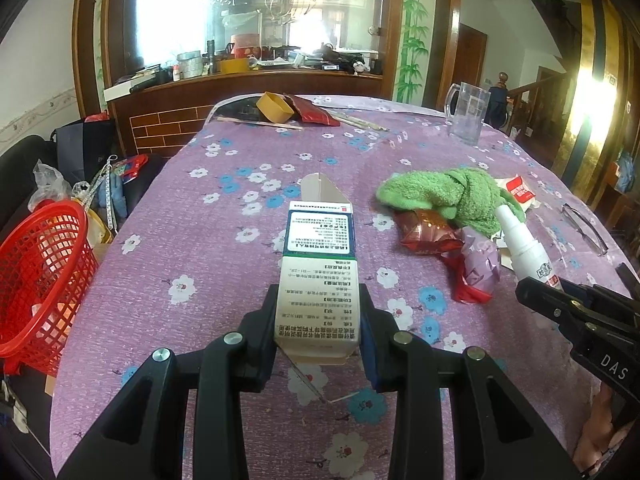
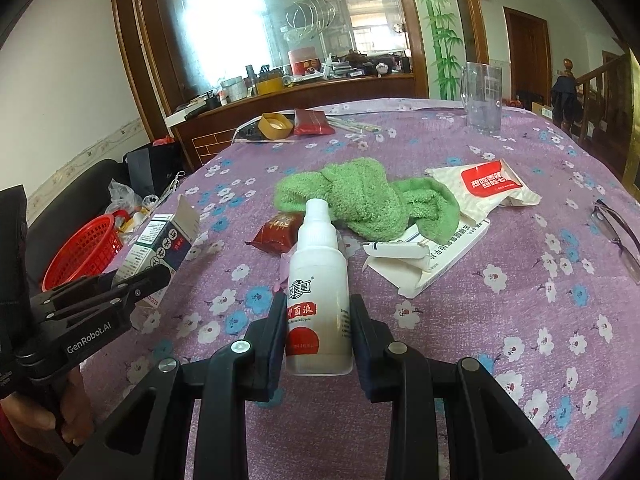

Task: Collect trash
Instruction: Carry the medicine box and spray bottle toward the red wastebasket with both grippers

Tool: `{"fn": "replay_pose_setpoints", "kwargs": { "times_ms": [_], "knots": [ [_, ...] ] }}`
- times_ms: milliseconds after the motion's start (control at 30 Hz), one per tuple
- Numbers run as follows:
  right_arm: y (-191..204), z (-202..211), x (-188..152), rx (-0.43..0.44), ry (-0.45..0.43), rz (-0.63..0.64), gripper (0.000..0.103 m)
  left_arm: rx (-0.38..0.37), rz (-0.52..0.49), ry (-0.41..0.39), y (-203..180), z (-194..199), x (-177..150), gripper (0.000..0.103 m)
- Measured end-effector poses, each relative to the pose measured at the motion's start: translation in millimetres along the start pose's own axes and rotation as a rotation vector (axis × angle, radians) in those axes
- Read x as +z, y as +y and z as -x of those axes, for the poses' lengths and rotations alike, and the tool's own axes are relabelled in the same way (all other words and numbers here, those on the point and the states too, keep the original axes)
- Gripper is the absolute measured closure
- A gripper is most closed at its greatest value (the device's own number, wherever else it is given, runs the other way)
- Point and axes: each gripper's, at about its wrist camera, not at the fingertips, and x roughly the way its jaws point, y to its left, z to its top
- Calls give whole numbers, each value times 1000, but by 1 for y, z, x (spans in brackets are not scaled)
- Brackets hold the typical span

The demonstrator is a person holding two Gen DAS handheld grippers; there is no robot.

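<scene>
Now, at the far left of the left wrist view sits the red basket (image 1: 44, 276), off the table's edge. At lower centre the left gripper (image 1: 319, 320) is clamped on a printed carton (image 1: 318, 280), its flap open at the far end. Right of it lie a green towel (image 1: 448, 196) and red wrappers (image 1: 432, 236) on the purple floral tablecloth (image 1: 200, 280). In the right wrist view, the right gripper (image 2: 319, 332) grips a white spray bottle (image 2: 319, 280) at lower centre.

Black tool (image 1: 320, 312) arms, silver screws, white lettering.
</scene>
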Motion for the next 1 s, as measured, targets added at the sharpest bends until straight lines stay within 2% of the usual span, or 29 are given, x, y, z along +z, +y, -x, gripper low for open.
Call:
{"fn": "replay_pose_setpoints", "kwargs": {
  "times_ms": [433, 1000],
  "knots": [
    [-3, 0, 2, 14, 22, -27, 70, 52, -4, -53, 8, 17, 5, 69],
    [16, 9, 9, 71, 36, -3, 70, 56, 8, -56, 13, 23, 4, 69]
  ]
}}
